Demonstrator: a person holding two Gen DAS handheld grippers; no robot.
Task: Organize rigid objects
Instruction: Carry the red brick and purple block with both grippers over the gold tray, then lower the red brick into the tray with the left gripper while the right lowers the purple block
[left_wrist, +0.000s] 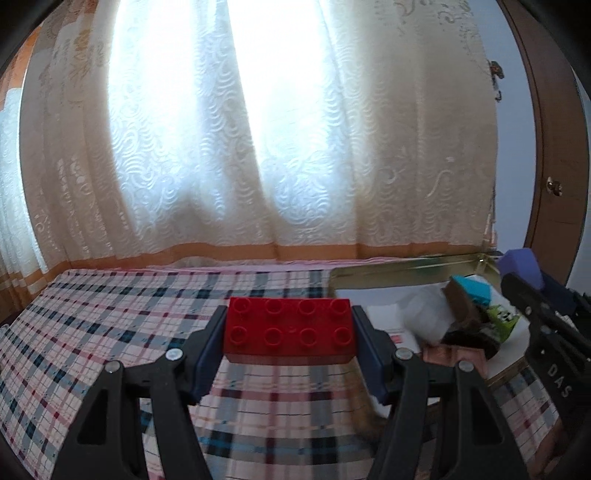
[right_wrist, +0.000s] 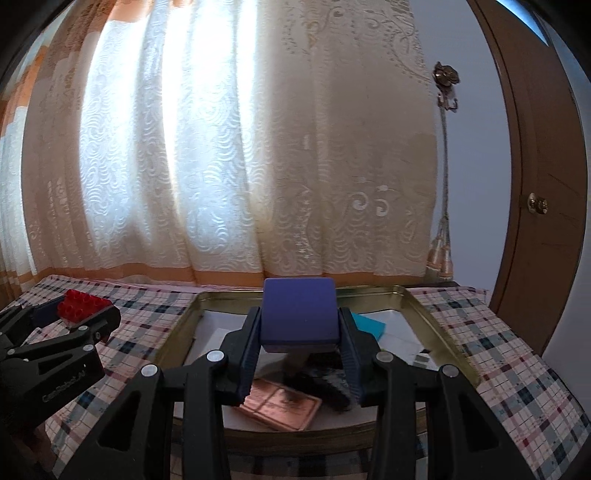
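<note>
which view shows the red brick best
The left wrist view: the red brick sits centred between the left gripper jaws, all eight studs facing the camera. The right wrist view shows it only small at the left edge, partly hidden by that gripper.

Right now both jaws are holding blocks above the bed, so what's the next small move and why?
Probably lower the right gripper and set its purple block into the metal tin: it hangs directly over the tin, which already holds other pieces. The left gripper, shut on the red brick, sits off over the plaid cloth.
</note>
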